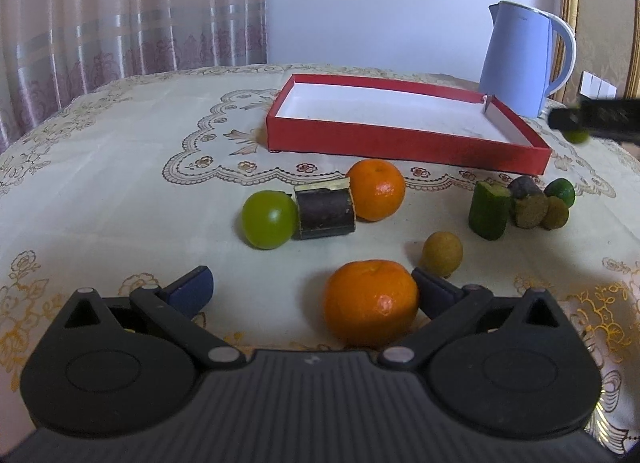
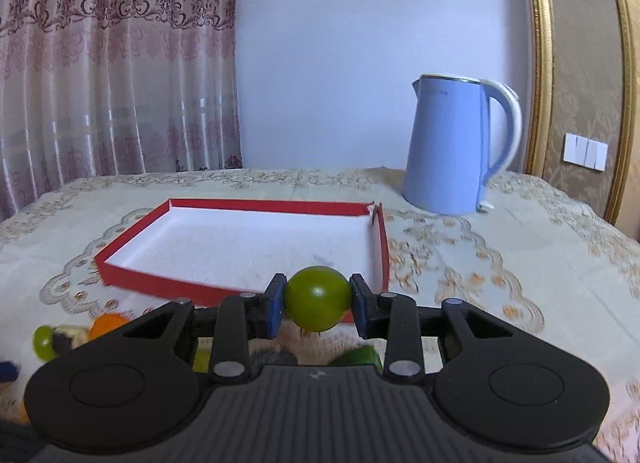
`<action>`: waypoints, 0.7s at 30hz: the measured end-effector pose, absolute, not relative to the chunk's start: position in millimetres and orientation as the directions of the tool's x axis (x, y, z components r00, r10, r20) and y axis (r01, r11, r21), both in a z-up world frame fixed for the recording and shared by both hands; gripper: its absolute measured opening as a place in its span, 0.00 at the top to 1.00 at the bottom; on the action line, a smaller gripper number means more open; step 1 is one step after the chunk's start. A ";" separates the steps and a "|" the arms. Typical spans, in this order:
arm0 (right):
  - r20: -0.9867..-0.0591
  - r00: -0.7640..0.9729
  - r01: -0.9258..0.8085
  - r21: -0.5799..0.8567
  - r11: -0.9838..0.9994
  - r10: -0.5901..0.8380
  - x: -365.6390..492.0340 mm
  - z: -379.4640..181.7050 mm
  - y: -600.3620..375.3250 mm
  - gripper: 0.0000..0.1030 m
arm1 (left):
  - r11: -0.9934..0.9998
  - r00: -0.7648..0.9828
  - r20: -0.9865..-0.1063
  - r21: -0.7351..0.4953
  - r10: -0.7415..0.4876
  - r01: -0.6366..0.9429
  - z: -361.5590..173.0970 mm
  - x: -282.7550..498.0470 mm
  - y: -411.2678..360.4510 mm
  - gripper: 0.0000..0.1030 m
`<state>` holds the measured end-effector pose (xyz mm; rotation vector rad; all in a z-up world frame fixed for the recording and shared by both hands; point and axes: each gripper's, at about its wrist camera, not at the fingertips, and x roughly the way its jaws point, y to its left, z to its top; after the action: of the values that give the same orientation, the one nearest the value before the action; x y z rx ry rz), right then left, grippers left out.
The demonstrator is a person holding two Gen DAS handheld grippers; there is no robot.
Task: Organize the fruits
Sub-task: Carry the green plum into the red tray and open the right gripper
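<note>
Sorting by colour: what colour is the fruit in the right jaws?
Green fruit, clearest in right wrist view.

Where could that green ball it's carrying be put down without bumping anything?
The red tray has nothing in it, so its whole white floor is free. Bare cloth also lies left of the tray, toward the curtain. The strip in front of the tray is crowded: oranges, a green fruit and cut pieces.

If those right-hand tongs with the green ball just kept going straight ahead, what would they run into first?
Probably the near red wall of the shallow red cardboard tray, if they travel low. The right tongs hold a round green fruit just before it. Higher up, they would pass over its white floor; depth is unclear.
</note>
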<state>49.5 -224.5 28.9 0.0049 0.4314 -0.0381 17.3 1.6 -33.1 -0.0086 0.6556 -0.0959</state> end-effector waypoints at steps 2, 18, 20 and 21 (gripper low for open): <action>-0.428 0.903 0.039 -0.014 0.999 -0.041 65.3 28.1 -223.0 0.68 | 0.996 0.792 -0.604 -0.032 -0.088 0.087 -34.6 17.9 0.8 0.00; -0.596 0.795 0.050 -0.117 0.992 -0.110 177.4 -12.7 -216.5 0.68 | 0.994 0.803 -0.586 -0.050 -0.110 0.100 -35.0 18.7 2.0 0.00; -0.606 0.787 0.049 -0.122 0.991 -0.113 183.2 -15.8 -216.2 0.68 | 0.994 0.802 -0.587 -0.052 -0.112 0.100 -35.0 19.1 2.6 0.00; -0.613 0.782 0.046 -0.126 0.991 -0.114 185.2 -17.2 -215.6 0.68 | 0.993 0.802 -0.586 -0.054 -0.113 0.101 -34.9 19.4 2.9 0.00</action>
<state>185.2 -215.6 -17.2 -0.1059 0.6685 -0.0862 19.4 2.9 -34.9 -0.0199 0.6298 -0.1149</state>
